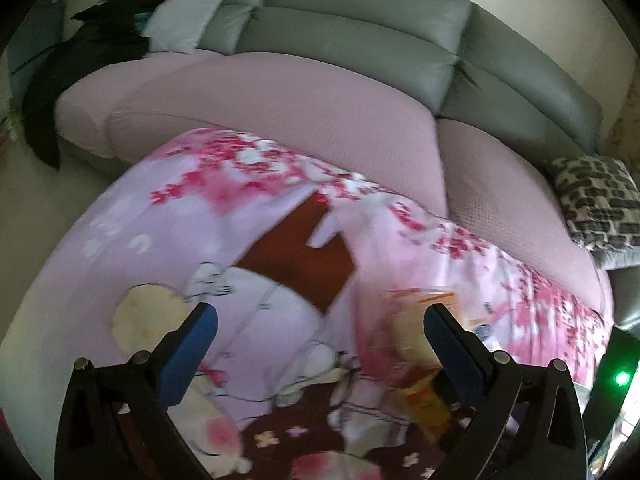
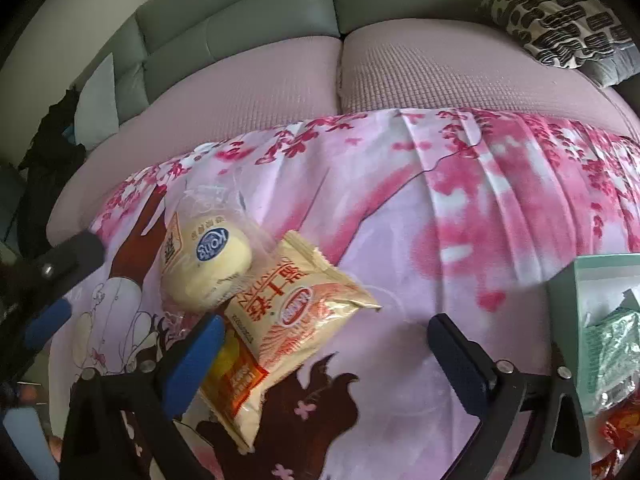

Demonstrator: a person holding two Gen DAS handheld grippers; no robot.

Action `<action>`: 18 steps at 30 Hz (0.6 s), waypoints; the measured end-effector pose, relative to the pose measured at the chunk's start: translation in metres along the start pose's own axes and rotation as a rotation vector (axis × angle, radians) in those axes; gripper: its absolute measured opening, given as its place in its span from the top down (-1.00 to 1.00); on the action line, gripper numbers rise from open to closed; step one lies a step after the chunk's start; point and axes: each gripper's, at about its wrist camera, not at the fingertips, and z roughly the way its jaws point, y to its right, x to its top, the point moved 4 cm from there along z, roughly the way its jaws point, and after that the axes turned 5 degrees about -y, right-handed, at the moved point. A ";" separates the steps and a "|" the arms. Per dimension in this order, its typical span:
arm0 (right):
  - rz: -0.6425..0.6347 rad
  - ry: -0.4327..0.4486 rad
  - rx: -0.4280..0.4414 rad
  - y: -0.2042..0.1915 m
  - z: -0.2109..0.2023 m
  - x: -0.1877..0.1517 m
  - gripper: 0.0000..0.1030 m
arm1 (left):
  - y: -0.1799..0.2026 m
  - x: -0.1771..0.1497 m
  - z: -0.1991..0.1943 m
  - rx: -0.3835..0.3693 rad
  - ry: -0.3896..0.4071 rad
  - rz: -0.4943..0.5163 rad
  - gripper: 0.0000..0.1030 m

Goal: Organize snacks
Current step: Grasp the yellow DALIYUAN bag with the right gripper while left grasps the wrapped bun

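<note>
Left tongs (image 1: pixel 320 328): jaws spread wide, empty, above the pink floral cloth (image 1: pixel 168 216) covering the desk; the cloth's far edge runs just beside the sofa (image 1: pixel 280 108). Right tongs (image 2: pixel 326 338): jaws spread wide, empty. The wrapped bun (image 2: pixel 206 266) touches the beige snack packet (image 2: pixel 296 312), which lies beside the left finger (image 2: pixel 196 360). Bare cloth extends right to the green box (image 2: pixel 560 300) at the edge.
</note>
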 end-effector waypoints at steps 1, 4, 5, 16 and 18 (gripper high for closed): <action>0.002 0.001 -0.001 0.003 -0.002 0.000 -0.97 | 0.006 0.000 0.001 -0.011 -0.006 0.011 -0.99; 0.002 0.013 -0.020 0.012 -0.008 0.000 -0.97 | 0.026 0.002 0.010 -0.048 -0.038 0.054 -0.99; 0.006 0.013 -0.022 0.014 -0.008 0.000 -0.97 | 0.032 0.003 0.013 -0.054 -0.052 0.066 -0.99; 0.009 0.003 0.001 0.018 -0.008 -0.001 -0.92 | 0.072 0.005 0.054 -0.092 -0.220 0.149 -0.99; 0.003 0.004 -0.003 0.016 -0.008 -0.001 -0.92 | 0.071 0.007 0.058 -0.063 -0.229 0.148 -0.99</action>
